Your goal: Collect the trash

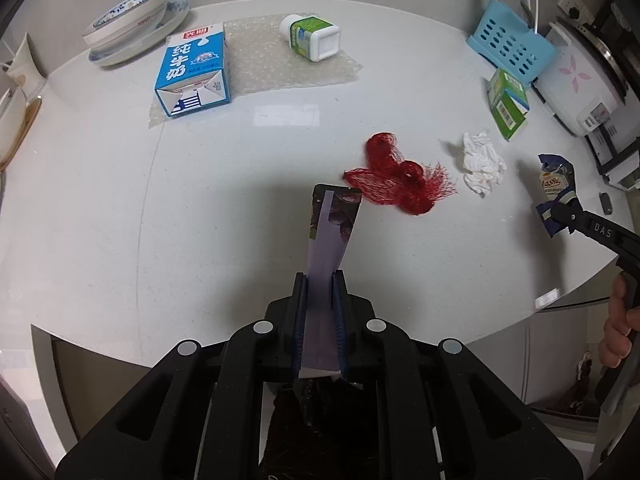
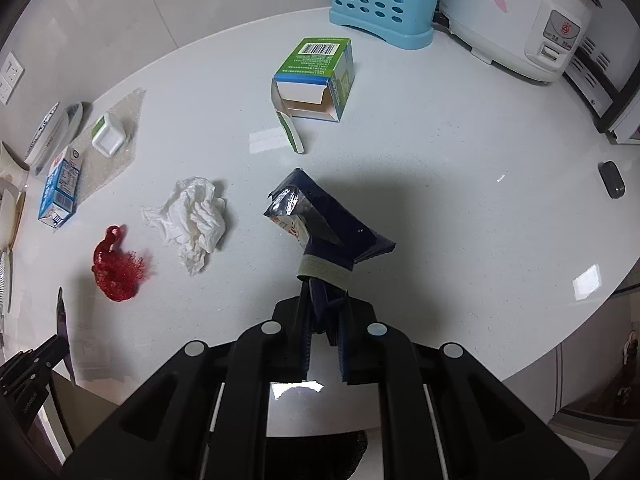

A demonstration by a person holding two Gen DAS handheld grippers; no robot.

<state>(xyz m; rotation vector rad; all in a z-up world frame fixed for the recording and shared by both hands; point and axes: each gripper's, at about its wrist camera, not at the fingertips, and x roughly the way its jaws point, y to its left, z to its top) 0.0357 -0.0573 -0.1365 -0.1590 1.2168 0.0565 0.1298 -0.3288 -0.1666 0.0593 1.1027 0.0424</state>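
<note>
In the left wrist view, the left gripper (image 1: 320, 280) is squeezed tight on a flat purple carton (image 1: 334, 236) that sticks out over the white counter (image 1: 160, 220). Just past the carton's tip lies a red net bag (image 1: 398, 184), with a crumpled tissue (image 1: 482, 162) beside the net. A blue milk carton (image 1: 194, 70) and a white bottle (image 1: 312, 38) lie farther back on bubble wrap, well apart from the net. The counter near the carton is bare. In the right wrist view, the right gripper (image 2: 324, 300) is closed on a dark blue snack wrapper (image 2: 320, 224). The tissue (image 2: 192, 220) and net (image 2: 118, 264) lie to the wrapper's left, and an open green box (image 2: 316, 80) sits beyond it. The counter's round edge curves close on the wrapper's right.
</note>
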